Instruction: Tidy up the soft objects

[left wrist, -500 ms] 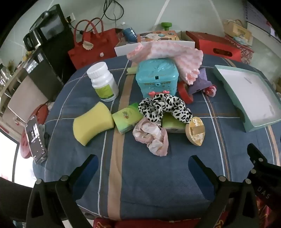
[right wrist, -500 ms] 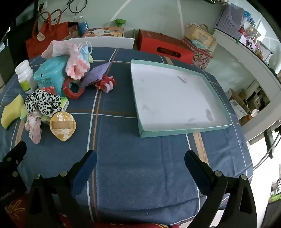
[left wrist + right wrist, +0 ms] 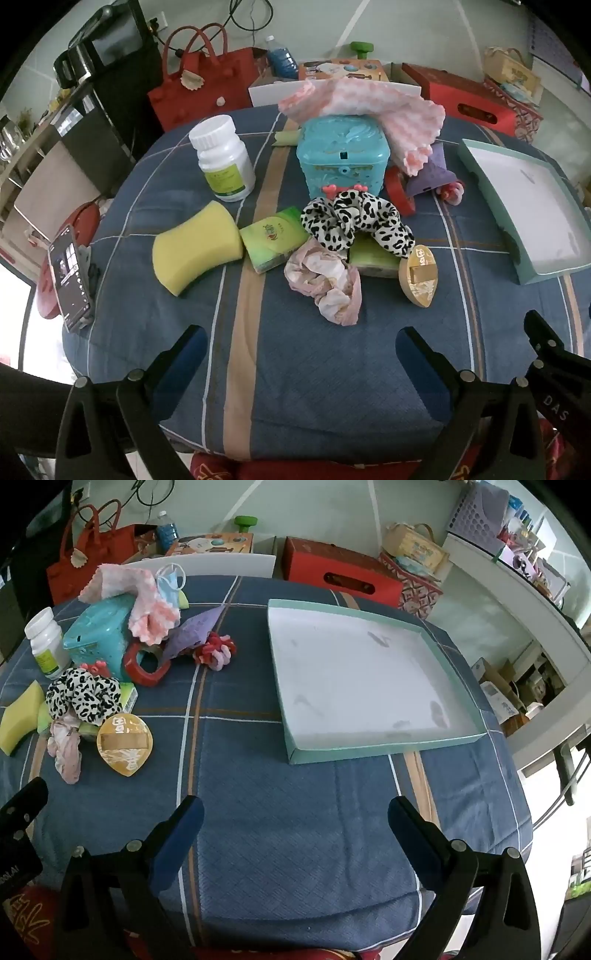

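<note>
Nearest the camera, left gripper (image 3: 301, 349) and right gripper (image 3: 295, 818) both hang over bare tablecloth, fingers spread wide, nothing held. Just beyond, the pink scrunchie (image 3: 325, 282) lies limp and light: pinch its bunched folds. Behind it sits the spotted scrunchie (image 3: 356, 221); left, the sponge (image 3: 195, 251), squashy. Farther right, the tray (image 3: 369, 751) waits empty.
</note>
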`<state>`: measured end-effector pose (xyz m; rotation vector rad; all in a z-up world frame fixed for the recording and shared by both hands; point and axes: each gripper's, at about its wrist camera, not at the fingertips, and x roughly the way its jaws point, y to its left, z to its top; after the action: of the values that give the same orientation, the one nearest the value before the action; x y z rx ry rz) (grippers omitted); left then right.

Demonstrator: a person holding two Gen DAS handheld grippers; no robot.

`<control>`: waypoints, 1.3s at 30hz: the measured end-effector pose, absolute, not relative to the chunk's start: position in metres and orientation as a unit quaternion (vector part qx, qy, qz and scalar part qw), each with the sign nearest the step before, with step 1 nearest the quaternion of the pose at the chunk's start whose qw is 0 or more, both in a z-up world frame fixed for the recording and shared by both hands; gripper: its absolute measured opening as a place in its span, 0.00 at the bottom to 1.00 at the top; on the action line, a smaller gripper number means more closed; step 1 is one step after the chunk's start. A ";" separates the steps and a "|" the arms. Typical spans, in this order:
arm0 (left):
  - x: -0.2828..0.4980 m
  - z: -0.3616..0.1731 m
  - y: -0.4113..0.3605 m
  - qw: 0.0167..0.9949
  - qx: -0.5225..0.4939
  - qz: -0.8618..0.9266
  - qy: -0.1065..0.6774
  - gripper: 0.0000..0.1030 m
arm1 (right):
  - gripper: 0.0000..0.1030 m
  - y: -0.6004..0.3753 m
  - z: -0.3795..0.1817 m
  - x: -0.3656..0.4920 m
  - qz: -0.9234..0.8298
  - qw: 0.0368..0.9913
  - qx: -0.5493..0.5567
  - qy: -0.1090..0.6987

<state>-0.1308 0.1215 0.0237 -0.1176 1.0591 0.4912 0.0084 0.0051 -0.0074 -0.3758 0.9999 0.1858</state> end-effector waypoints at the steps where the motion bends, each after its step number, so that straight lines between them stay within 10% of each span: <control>1: -0.131 0.023 0.121 0.833 -0.055 0.232 0.500 1.00 | 0.97 0.004 -0.007 0.007 0.089 0.857 -0.178 0.475; 39: -0.124 0.022 0.132 0.821 -0.080 0.236 0.513 1.00 | 0.97 -0.003 -0.008 0.011 0.091 0.856 -0.156 0.484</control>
<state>-0.1239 0.1317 0.0217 -0.1698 1.0923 0.5033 0.0109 -0.0028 -0.0085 -0.3283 1.0164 0.1921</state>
